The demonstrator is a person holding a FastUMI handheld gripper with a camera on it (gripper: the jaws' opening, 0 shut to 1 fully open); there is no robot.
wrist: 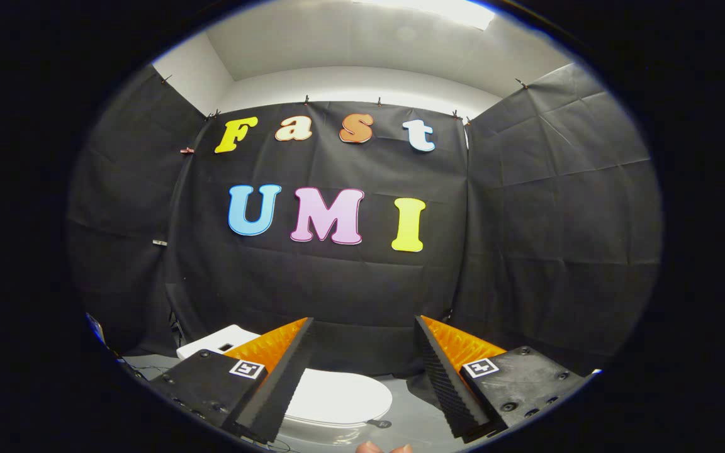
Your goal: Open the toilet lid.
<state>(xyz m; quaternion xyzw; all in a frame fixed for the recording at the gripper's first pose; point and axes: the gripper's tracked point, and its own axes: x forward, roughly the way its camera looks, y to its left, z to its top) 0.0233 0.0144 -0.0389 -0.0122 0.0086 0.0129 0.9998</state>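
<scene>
A white toilet stands low on the floor below my fingers, its lid (337, 396) lying flat and closed. Its white tank (214, 343) shows behind the left finger, against the black cloth wall. My gripper (362, 327) hangs above the toilet, open, with a wide gap and nothing between the fingers. The left finger (284, 371) overlaps the left part of the lid. The right finger (447, 371) is off to the right of the lid, over the grey floor. Neither finger touches the toilet.
Black cloth walls (337, 283) close the booth on the back and both sides. Grey floor (413, 409) lies around the toilet. A small dark round object (380, 424) sits at the lid's front right. A person's fingertips (384, 448) show just below the gripper.
</scene>
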